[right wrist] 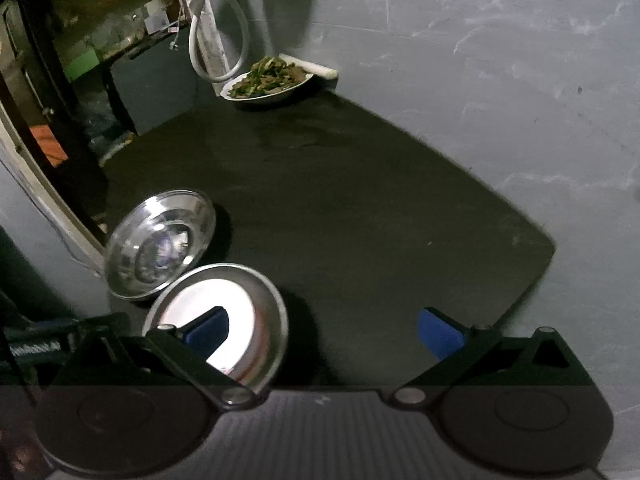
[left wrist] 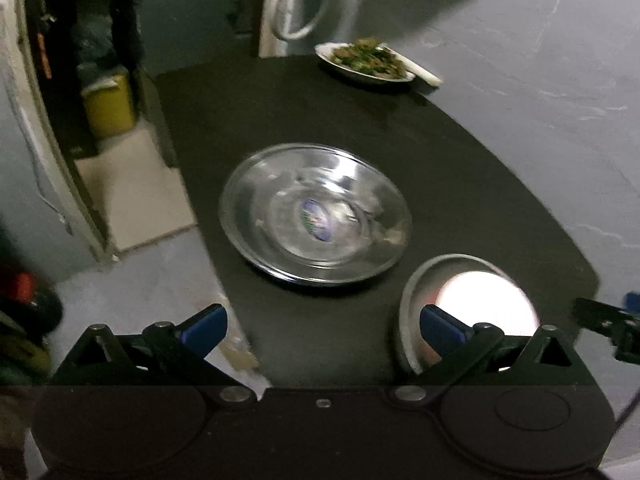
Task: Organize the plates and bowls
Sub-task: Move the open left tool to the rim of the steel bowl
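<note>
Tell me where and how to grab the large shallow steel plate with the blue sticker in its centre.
Grip the thin flared rim of the large shallow steel plate at its near edge, approaching low from the left gripper side, one finger above the rim and one below. It lies flat and upright on the black mat, clear of the small steel bowl, so only the rim offers purchase.

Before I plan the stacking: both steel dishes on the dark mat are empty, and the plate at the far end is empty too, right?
Not quite. The far plate holds cooked greens, as the right wrist view shows. The large steel plate and the small steel bowl on the dark mat are indeed empty.
</note>
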The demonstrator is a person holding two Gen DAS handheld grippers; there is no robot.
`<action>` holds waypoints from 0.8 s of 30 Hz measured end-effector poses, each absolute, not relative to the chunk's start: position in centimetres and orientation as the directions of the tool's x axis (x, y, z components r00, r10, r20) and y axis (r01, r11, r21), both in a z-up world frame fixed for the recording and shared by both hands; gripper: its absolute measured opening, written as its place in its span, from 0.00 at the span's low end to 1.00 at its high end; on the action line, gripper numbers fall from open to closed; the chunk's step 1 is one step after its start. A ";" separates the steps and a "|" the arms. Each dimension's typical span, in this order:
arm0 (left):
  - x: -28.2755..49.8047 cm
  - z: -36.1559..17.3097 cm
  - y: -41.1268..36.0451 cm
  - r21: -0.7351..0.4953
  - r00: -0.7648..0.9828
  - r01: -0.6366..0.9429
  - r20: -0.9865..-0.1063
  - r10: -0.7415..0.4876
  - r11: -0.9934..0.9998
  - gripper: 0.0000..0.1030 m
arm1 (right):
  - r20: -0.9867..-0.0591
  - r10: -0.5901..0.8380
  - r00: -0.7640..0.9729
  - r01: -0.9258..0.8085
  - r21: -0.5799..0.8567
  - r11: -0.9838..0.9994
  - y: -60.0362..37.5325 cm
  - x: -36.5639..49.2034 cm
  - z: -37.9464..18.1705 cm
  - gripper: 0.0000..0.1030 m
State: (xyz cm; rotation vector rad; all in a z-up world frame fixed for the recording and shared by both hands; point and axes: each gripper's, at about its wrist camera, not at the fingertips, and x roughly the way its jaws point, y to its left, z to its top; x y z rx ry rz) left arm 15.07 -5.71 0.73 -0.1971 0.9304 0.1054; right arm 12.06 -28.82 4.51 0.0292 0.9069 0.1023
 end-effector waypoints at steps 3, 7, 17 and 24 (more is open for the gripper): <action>15.0 0.1 -5.0 -0.098 0.582 -0.201 -0.812 0.038 0.975 0.99 | -0.765 0.038 0.643 -0.124 -0.056 0.991 -27.8 11.8 4.5 1.00; 14.6 -0.4 -4.2 -0.110 0.565 -0.220 -0.824 0.035 0.969 0.99 | -0.766 0.039 0.642 -0.173 -0.096 0.980 -27.0 11.7 4.1 1.00; 13.7 -1.0 -3.9 -0.117 0.532 -0.212 -0.847 0.014 0.970 0.99 | -0.781 -0.030 0.624 -0.113 -0.129 0.985 -28.5 11.9 3.1 1.00; 14.3 -1.0 -4.8 -0.126 0.525 -0.196 -0.851 -0.004 0.972 0.99 | -0.821 -0.009 0.571 -0.111 -0.088 0.990 -29.5 12.4 2.2 1.00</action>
